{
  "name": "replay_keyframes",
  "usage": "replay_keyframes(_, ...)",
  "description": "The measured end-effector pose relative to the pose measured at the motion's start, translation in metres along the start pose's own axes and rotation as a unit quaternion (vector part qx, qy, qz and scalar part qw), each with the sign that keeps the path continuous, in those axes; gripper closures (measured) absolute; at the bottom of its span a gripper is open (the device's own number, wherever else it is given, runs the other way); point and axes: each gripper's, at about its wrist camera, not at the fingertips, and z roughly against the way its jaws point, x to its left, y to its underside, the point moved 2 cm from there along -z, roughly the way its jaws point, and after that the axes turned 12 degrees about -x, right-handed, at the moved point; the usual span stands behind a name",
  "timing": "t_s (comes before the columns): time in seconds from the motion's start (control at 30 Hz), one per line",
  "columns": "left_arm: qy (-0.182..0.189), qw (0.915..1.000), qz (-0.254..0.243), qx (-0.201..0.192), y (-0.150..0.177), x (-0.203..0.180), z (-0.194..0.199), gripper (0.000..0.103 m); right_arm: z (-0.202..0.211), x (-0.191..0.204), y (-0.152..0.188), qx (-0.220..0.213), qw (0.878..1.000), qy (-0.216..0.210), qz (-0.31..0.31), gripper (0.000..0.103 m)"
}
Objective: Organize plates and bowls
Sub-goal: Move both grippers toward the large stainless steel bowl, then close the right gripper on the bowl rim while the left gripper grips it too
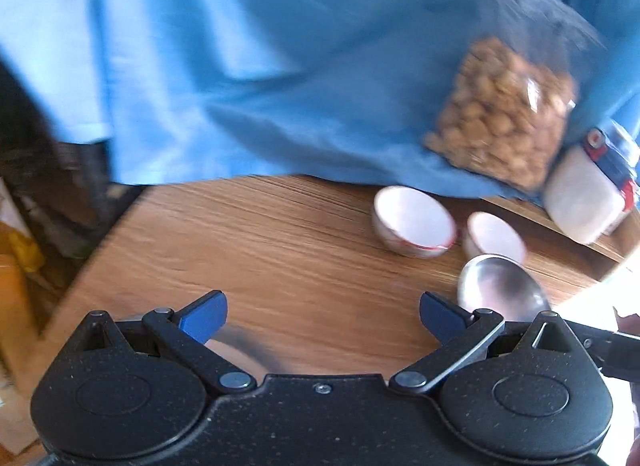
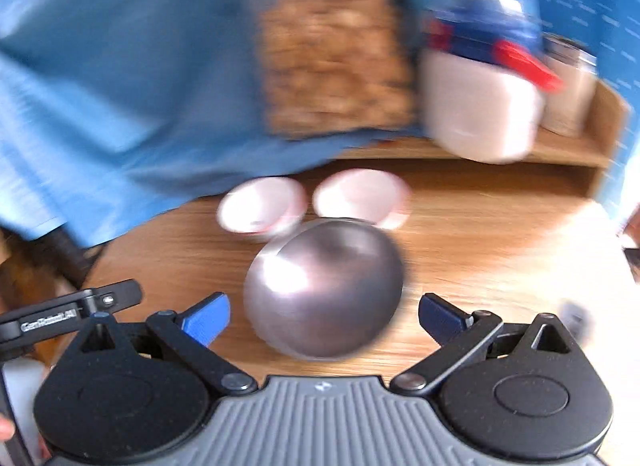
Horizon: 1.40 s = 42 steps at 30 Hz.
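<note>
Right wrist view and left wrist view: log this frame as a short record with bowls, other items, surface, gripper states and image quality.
bowls: steel bowl, two white bowls behind it
other items: bag of nuts, white container with blue-red lid
surface: wooden table, blue cloth behind
left gripper: open, empty
right gripper: open, steel bowl just ahead
quality: motion blur, worse in right view

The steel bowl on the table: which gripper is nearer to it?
Right. The steel bowl sits just ahead between the open right gripper fingers; the open left gripper has it off to its right side.
</note>
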Motion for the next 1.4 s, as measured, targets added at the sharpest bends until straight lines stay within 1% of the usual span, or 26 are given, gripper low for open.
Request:
replay_keyframes(0.1, 0.015, 0.9997, -0.006, 0.016, 0.002, -0.025, -0.016, 0.001, -0.008, -0.027, 0.003, 0.027, 0.998, 0.061, -0.015, 0.0)
replay_keyframes(0.13, 0.019, 0.9996, -0.008, 0.021, 0.003, -0.032, -0.021, 0.001, -0.009, -0.035, 0.003, 0.034, 0.997, 0.071, -0.017, 0.0)
replay_keyframes(0.2, 0.021, 0.9992, -0.014, 0.031, 0.005, -0.044, -0.029, 0.001, -0.009, -0.049, 0.006, 0.042, 0.995, 0.085, -0.024, 0.0)
replay_keyframes(0.27, 0.023, 0.9987, -0.023, 0.038, 0.008, -0.055, -0.037, 0.001, -0.009, -0.058, 0.007, 0.046, 0.995, 0.087, -0.03, 0.0)
replay_keyframes(0.37, 0.025, 0.9979, -0.033, 0.05, 0.01, -0.066, -0.045, 0.001, -0.014, -0.062, 0.007, 0.053, 0.995, 0.081, -0.018, 0.0)
replay_keyframes(0.47, 0.02, 0.9973, -0.035, 0.062, 0.013, -0.073, -0.053, 0.001, -0.023, -0.058, 0.004, 0.062, 0.996, 0.065, 0.008, 0.0)
replay_keyframes(0.67, 0.008, 0.9964, -0.04, 0.074, 0.016, -0.081, -0.059, 0.001, -0.044, -0.047, -0.004, 0.064, 0.996, 0.029, 0.058, 0.0)
replay_keyframes(0.9, -0.022, 0.9939, -0.058, 0.091, 0.02, -0.088, -0.067, 0.001, -0.069, -0.047, -0.01, 0.08, 0.992, 0.012, 0.096, 0.0)
replay_keyframes(1.0, -0.036, 0.9927, -0.057, 0.1, 0.021, -0.09, -0.07, 0.001, -0.075, -0.05, -0.01, 0.086, 0.99, -0.006, 0.107, 0.0)
replay_keyframes(1.07, -0.046, 0.9898, -0.062, 0.12, 0.023, -0.092, -0.073, 0.001, -0.076, -0.053, -0.011, 0.092, 0.99, -0.023, 0.107, 0.002)
replay_keyframes(1.13, -0.054, 0.9871, -0.063, 0.137, 0.023, -0.096, -0.073, 0.001, -0.076, -0.055, -0.013, 0.099, 0.988, -0.05, 0.103, 0.016)
replay_keyframes(1.2, -0.055, 0.9865, -0.062, 0.142, 0.023, -0.099, -0.071, 0.001, -0.076, -0.056, -0.015, 0.101, 0.988, -0.063, 0.101, 0.022)
replay_keyframes(1.23, -0.058, 0.986, -0.066, 0.142, 0.023, -0.101, -0.07, 0.002, -0.076, -0.056, -0.016, 0.101, 0.987, -0.07, 0.1, 0.027)
replay_keyframes(1.27, -0.062, 0.9856, -0.071, 0.141, 0.023, -0.103, -0.07, 0.005, -0.076, -0.057, -0.018, 0.102, 0.987, -0.078, 0.098, 0.03)
replay_keyframes(1.3, -0.064, 0.9851, -0.074, 0.141, 0.022, -0.106, -0.069, 0.011, -0.077, -0.056, -0.019, 0.105, 0.986, -0.088, 0.095, 0.035)
replay_keyframes(1.33, -0.064, 0.9849, -0.075, 0.142, 0.021, -0.108, -0.069, 0.014, -0.078, -0.056, -0.02, 0.108, 0.985, -0.095, 0.094, 0.041)
replay_keyframes(1.37, -0.062, 0.9852, -0.071, 0.143, 0.02, -0.109, -0.07, 0.018, -0.08, -0.055, -0.021, 0.113, 0.984, -0.103, 0.092, 0.044)
replay_keyframes(1.4, -0.061, 0.9856, -0.066, 0.144, 0.019, -0.109, -0.07, 0.022, -0.082, -0.053, -0.023, 0.118, 0.982, -0.114, 0.091, 0.052)
